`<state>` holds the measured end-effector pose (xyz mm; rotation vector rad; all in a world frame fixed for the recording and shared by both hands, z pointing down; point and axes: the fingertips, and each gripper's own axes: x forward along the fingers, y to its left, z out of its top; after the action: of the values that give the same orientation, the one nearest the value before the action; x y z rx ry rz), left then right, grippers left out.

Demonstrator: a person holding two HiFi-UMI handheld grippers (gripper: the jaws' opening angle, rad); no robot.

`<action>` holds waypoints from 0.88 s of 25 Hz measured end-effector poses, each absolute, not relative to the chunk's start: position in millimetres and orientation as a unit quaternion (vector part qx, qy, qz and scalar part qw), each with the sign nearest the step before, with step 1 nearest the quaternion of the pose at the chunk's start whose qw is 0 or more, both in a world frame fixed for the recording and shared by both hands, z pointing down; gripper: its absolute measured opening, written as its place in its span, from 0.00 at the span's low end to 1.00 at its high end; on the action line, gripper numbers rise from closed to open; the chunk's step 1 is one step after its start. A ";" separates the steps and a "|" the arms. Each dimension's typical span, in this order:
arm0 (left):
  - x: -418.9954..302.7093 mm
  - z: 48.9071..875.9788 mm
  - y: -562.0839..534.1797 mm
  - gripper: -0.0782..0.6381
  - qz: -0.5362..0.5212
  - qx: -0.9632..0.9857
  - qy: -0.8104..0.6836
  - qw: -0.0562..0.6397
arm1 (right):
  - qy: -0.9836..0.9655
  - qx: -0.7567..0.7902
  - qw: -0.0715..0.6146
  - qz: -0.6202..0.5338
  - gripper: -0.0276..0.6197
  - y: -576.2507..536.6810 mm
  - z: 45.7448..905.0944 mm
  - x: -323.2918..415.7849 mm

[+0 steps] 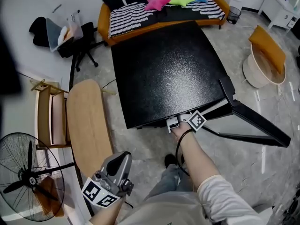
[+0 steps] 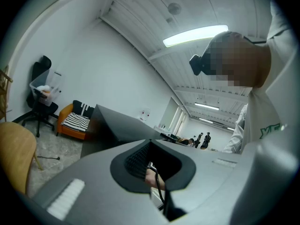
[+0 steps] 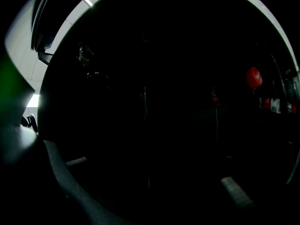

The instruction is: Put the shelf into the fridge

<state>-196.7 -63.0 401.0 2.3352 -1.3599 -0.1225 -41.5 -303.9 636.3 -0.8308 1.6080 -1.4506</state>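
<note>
The black fridge (image 1: 168,69) stands right in front of me, seen from above, its door (image 1: 253,118) swung open to the right. My right gripper (image 1: 180,122) reaches in under the top's front edge, only its marker cube showing. In the right gripper view the inside is nearly black; the right gripper (image 3: 154,177) has its pale pads (image 3: 75,162) far apart, and no shelf can be made out. A red item (image 3: 253,77) glints at the upper right. My left gripper (image 1: 121,159) hangs low by my body, pointing up; the left gripper (image 2: 152,172) is shut and empty.
A long oval wooden table (image 1: 89,125) and a wooden rack (image 1: 47,118) stand left of the fridge, and a floor fan (image 1: 28,177) is at the lower left. An orange sofa (image 1: 159,8) and an office chair (image 1: 79,43) lie behind. A round basket seat (image 1: 265,60) is at right.
</note>
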 end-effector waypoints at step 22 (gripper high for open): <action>-157.1 389.6 -89.3 0.10 -0.067 0.861 -0.461 0.205 | 0.744 -0.285 0.272 -0.539 0.16 -194.8 592.4 18.1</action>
<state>-157.1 -89.3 389.6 2.4006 -1.2844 -0.1863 18.1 -194.8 592.4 -0.7667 2.0035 -1.4510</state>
